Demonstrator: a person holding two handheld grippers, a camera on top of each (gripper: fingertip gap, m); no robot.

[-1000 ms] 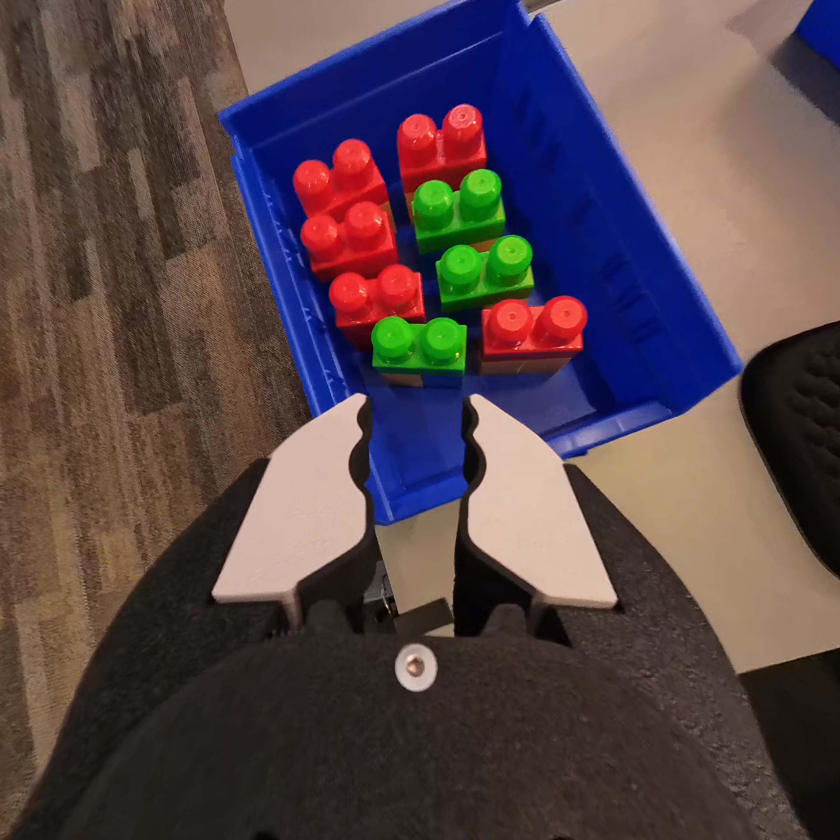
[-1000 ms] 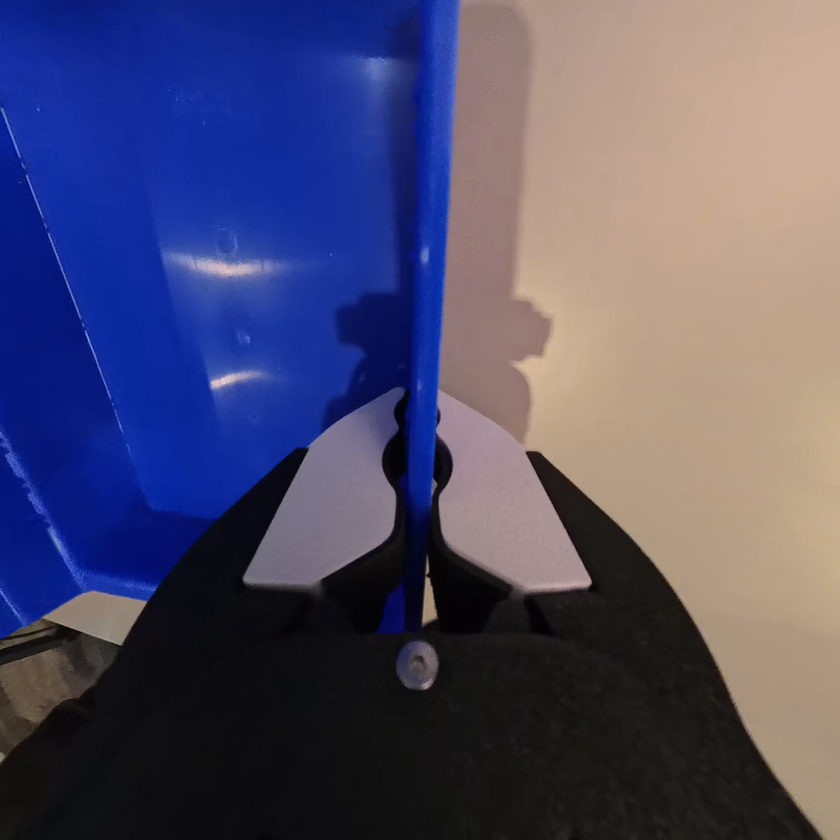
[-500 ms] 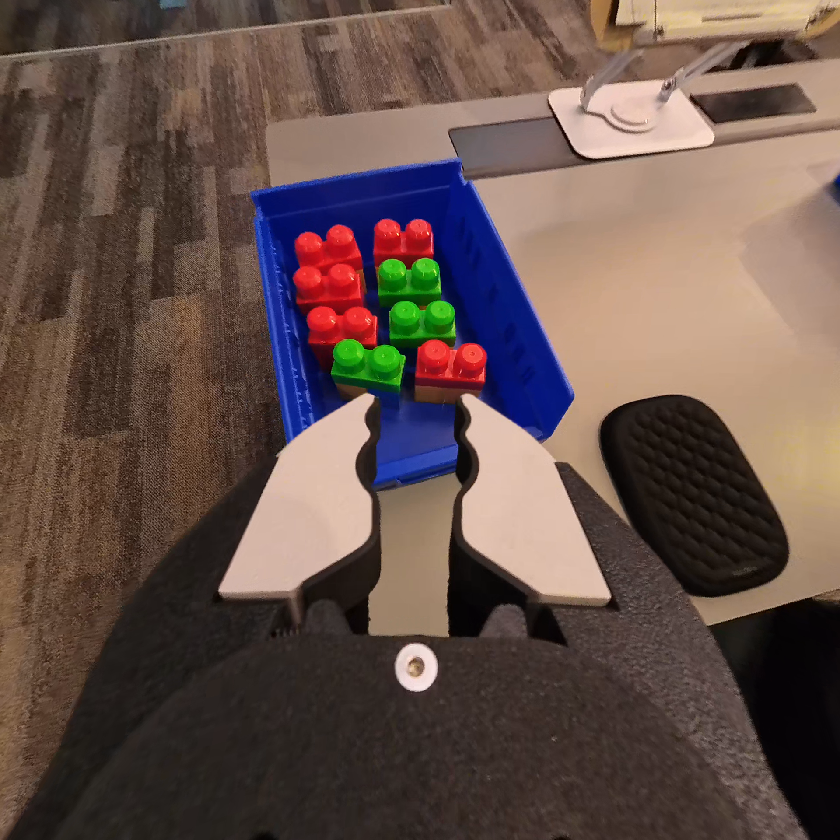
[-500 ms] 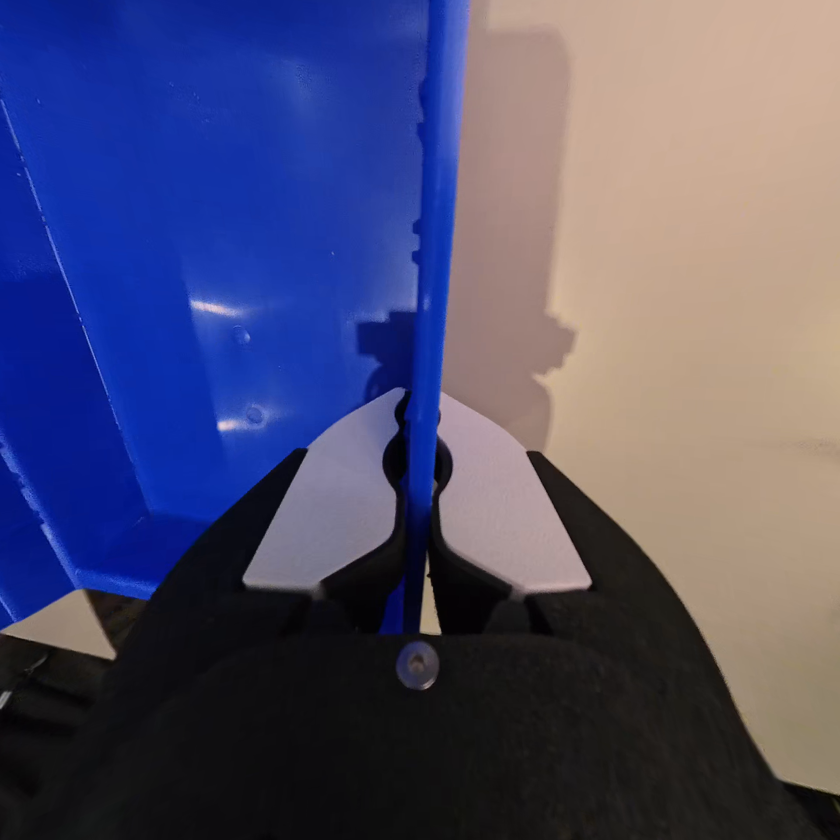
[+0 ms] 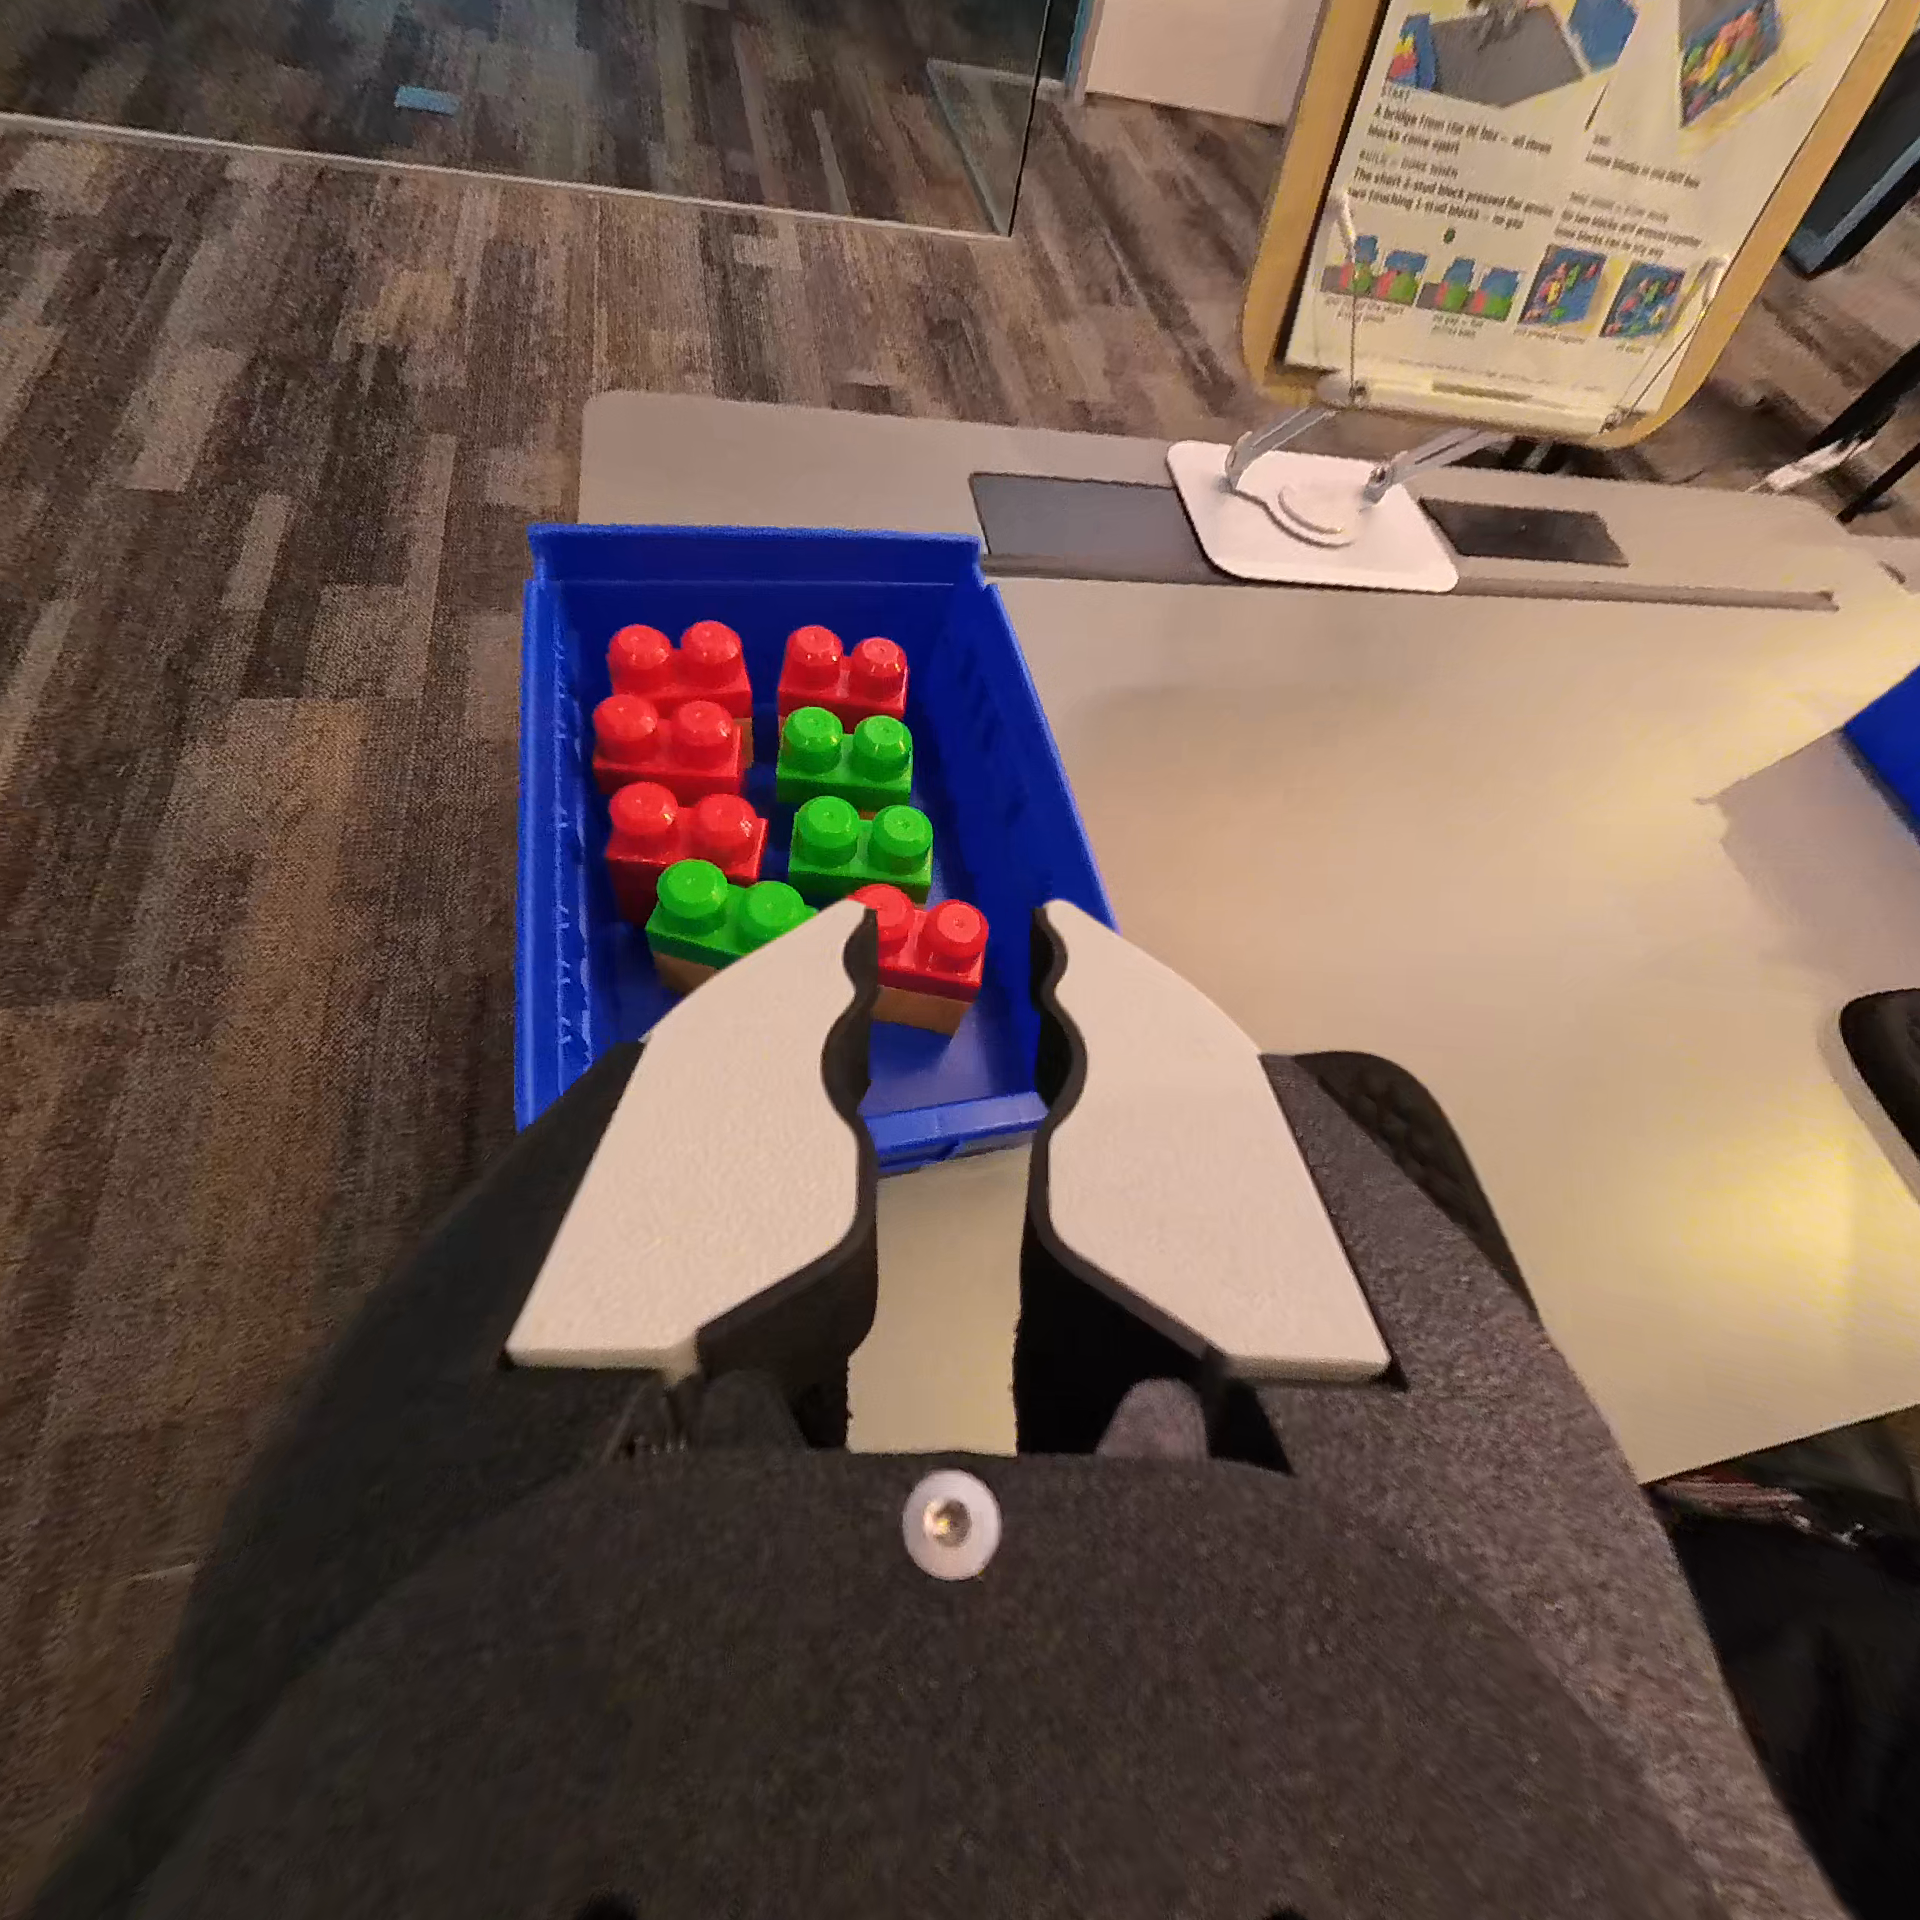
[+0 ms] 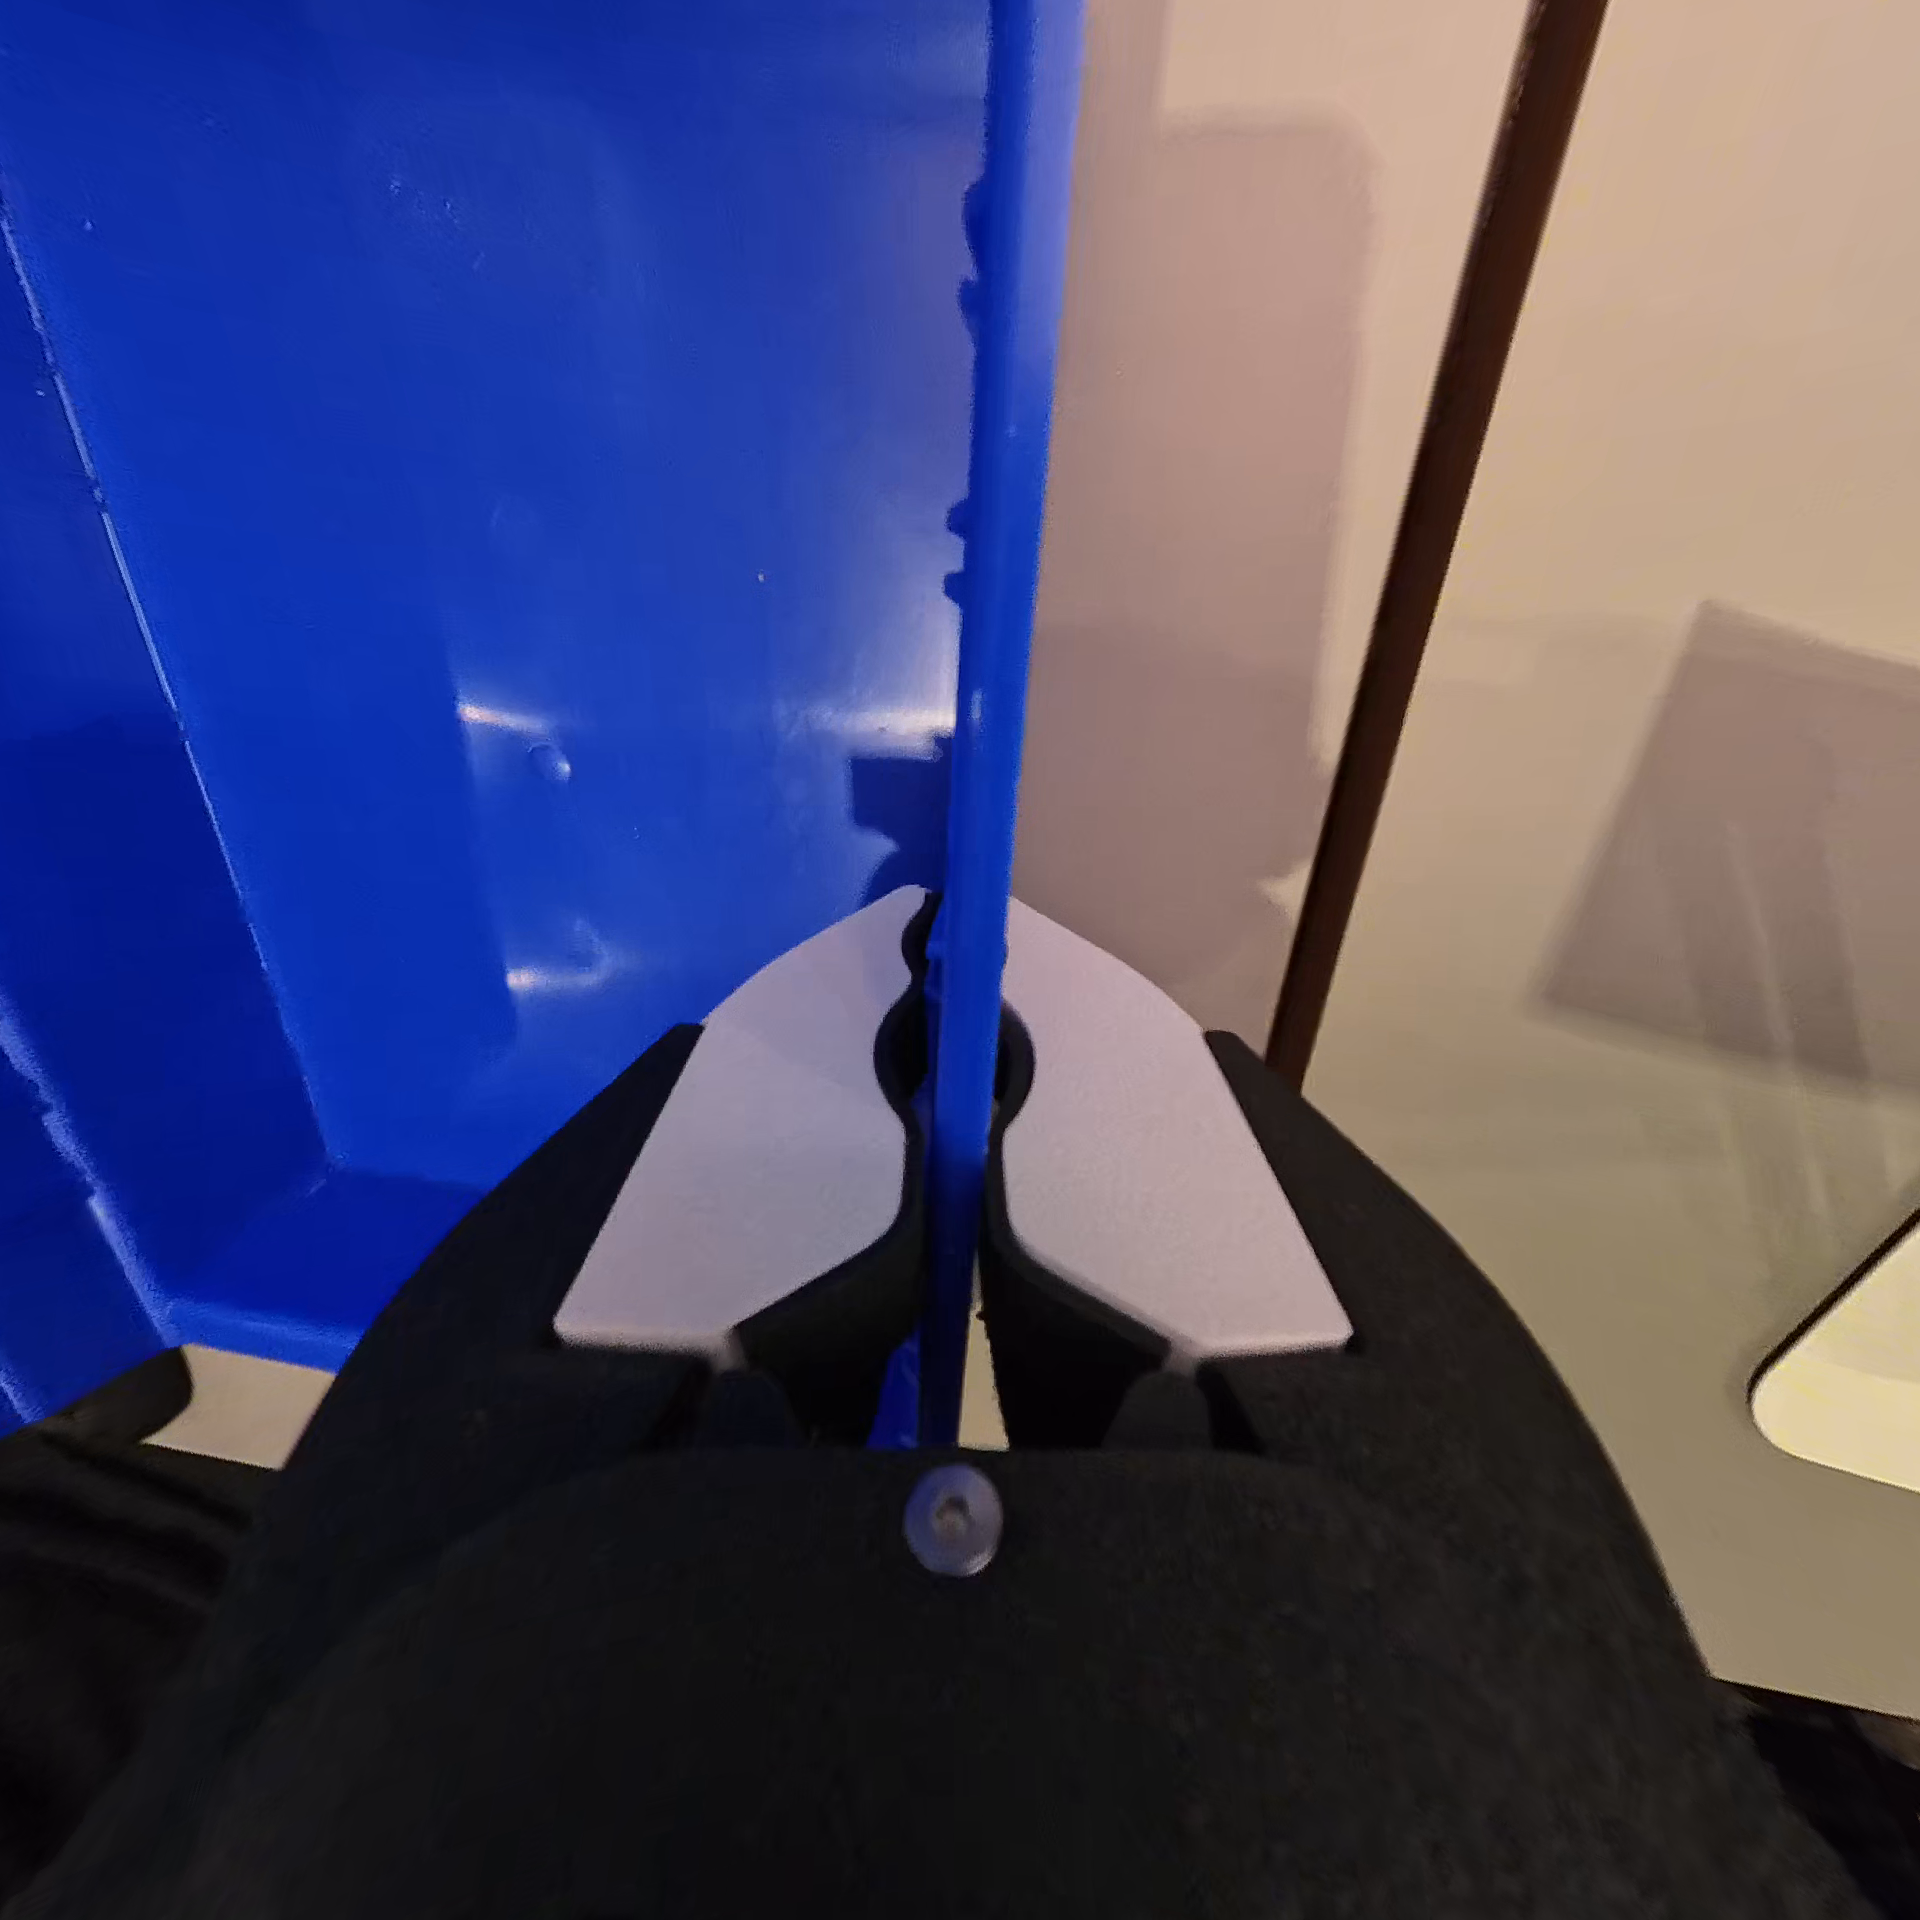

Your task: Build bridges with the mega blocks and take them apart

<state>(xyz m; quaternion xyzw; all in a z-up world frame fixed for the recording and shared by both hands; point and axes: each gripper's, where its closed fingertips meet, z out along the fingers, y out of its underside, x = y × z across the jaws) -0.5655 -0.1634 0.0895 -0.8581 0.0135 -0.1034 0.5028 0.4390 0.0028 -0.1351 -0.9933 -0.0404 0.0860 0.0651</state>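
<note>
Eight two-stud blocks stand in a blue bin (image 5: 551, 831) ahead of the left gripper (image 5: 945, 914), which hangs above the bin's near end with its jaws parted and nothing between them. Five of the blocks are red and three green, set in two columns running away from the tips. Nearest the tips is a red block (image 5: 930, 951), seen in the gap just beyond the left finger (image 5: 727, 1143), which covers its left stud in part. Just left of that, partly behind the same finger, is a green block (image 5: 717, 920). Farther on along the left column are three red blocks (image 5: 675, 764); along the right column two green blocks (image 5: 857, 805) and, farthest off, one more red block (image 5: 842, 670). The bin sits at the left edge of a grey table (image 5: 1403, 831), with patterned carpet (image 5: 260, 623) to the left of the tips. Well beyond and to the right stands an instruction board (image 5: 1507, 208) on a white base (image 5: 1309, 520).

The right gripper (image 6: 961, 904) is closed on the thin side wall of a second blue bin (image 6: 997, 520); the wall runs straight ahead between the tips, with the bin's interior, no blocks visible in it, to their left and pale table surface (image 6: 1195, 520) to their right.
</note>
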